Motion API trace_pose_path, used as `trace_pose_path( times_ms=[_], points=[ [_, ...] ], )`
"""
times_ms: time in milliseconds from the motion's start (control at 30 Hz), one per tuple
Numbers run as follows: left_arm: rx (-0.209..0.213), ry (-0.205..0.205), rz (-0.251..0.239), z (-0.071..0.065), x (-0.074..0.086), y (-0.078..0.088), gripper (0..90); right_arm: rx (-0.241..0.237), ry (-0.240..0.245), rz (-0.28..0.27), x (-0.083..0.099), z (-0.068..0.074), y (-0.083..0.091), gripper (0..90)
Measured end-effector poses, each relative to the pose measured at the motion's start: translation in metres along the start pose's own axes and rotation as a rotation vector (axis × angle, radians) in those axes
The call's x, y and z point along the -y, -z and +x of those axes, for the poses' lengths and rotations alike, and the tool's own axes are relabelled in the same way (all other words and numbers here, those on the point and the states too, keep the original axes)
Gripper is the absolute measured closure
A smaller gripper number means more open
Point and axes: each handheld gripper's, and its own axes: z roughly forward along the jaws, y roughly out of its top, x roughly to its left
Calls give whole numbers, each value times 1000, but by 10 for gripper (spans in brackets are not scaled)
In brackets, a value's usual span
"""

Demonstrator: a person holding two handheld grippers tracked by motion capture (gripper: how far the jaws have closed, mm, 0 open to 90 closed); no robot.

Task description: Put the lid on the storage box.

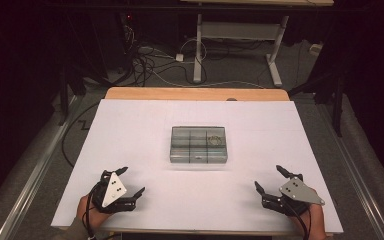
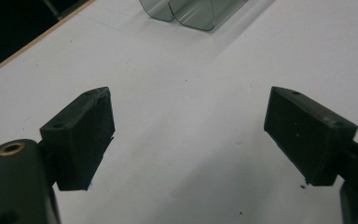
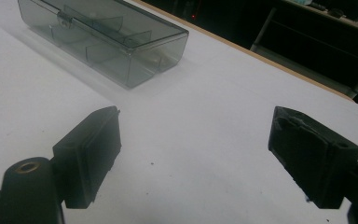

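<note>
A clear grey plastic compartment box (image 1: 199,144) with its lid shut lies in the middle of the white table sheet (image 1: 145,120); something small and pale sits in its far right cell. The box's corner (image 2: 191,11) shows at the top of the left gripper view, and the box (image 3: 107,37) lies at the upper left of the right gripper view. My left gripper (image 1: 131,181) rests near the front left, open, nothing between its jaws. At the front right my right gripper (image 1: 270,180) is open and empty too. Both point toward the box from well short of it.
The sheet covers a wooden table whose bare edge (image 1: 195,93) shows at the back. Beyond it stand a white desk frame (image 1: 240,40) and loose cables (image 1: 150,62) on the floor. Metal rails run along both sides.
</note>
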Motion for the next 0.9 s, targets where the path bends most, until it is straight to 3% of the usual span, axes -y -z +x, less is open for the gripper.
trace_pose_path(
  times_ms=[900],
  points=[
    [3,10,5,3,-2,-4,149,-2,3,10,1,-1,0,172]
  ],
)
